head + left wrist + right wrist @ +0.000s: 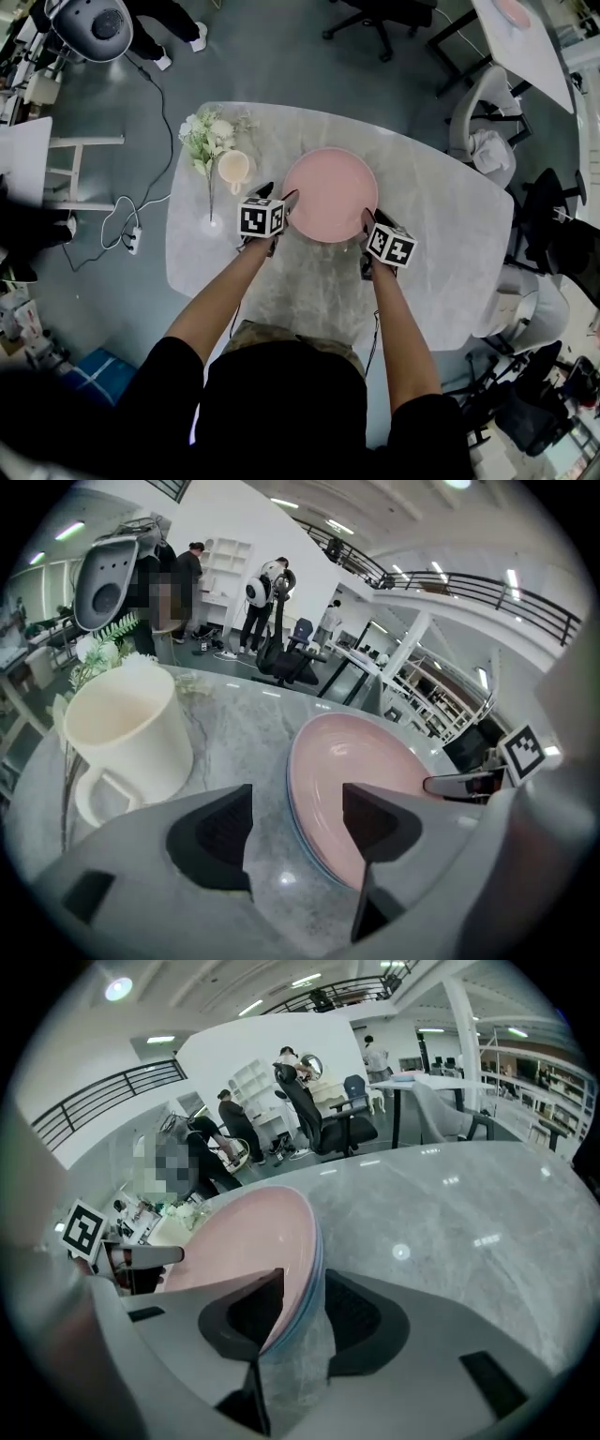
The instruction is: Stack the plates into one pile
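Note:
A pink plate (330,192) lies on the middle of the marble table (450,234), and pale blue rims show under it, so it tops a pile. My left gripper (279,199) is at the pile's left edge. In the left gripper view its jaws stand apart (297,813): the plate rim (309,841) lies in the gap, one jaw above the plate and one outside it. My right gripper (367,221) is at the pile's right edge. Its jaws (304,1302) straddle the rim of the pile (248,1237) without pressing on it. Both are open.
A cream mug (233,169) (122,728) stands just left of the pile, next to a glass vase with white flowers (208,141). Chairs (487,131) crowd the table's right side. A power strip and cables (131,239) lie on the floor to the left.

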Demonstrator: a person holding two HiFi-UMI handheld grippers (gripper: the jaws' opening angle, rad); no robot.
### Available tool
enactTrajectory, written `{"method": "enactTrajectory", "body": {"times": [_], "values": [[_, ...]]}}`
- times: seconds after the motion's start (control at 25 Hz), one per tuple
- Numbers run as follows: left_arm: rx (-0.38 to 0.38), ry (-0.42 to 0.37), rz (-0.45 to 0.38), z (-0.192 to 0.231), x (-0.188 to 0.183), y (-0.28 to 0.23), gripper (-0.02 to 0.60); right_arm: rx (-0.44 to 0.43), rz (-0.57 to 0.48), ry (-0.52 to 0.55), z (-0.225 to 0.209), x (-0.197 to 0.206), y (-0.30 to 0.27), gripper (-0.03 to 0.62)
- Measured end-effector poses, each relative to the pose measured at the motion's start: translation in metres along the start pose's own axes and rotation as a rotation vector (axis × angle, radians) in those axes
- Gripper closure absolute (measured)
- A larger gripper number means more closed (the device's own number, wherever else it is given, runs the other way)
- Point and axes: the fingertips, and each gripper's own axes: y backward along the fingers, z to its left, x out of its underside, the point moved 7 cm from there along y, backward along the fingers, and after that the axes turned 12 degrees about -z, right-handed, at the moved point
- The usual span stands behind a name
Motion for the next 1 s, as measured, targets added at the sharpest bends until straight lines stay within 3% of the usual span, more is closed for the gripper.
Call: {"method": "enactTrajectory", "body": {"times": [0.28, 0.52, 0.6, 0.68, 0.76, 1.0], "values": [[0.035, -0.001, -0.043, -0.011, 0.006, 0.033, 0.284, -0.020, -0.051, 0.041, 0.000, -0.006, 0.024, 0.454], [0.134, 0.052, -0.117, -0.029, 0.002, 0.095, 0.292, -0.083, -0.221, 0.076, 0.042, -0.018, 0.101, 0.456], [0.154, 0.062, -0.176, -0.038, 0.001, 0.128, 0.335, -0.124, -0.265, 0.068, 0.059, -0.014, 0.134, 0.469], [0.154, 0.054, -0.251, -0.045, 0.001, 0.162, 0.504, -0.153, -0.308, 0.022, 0.073, -0.006, 0.167, 0.557], [0.164, 0.052, -0.311, -0.052, 0.004, 0.193, 0.550, -0.152, -0.328, -0.004, 0.086, 0.001, 0.198, 0.566], [0.252, 0.035, -0.367, -0.067, 0.029, 0.265, 0.565, -0.096, -0.364, 0.105, 0.128, 0.031, 0.270, 0.576]]}}
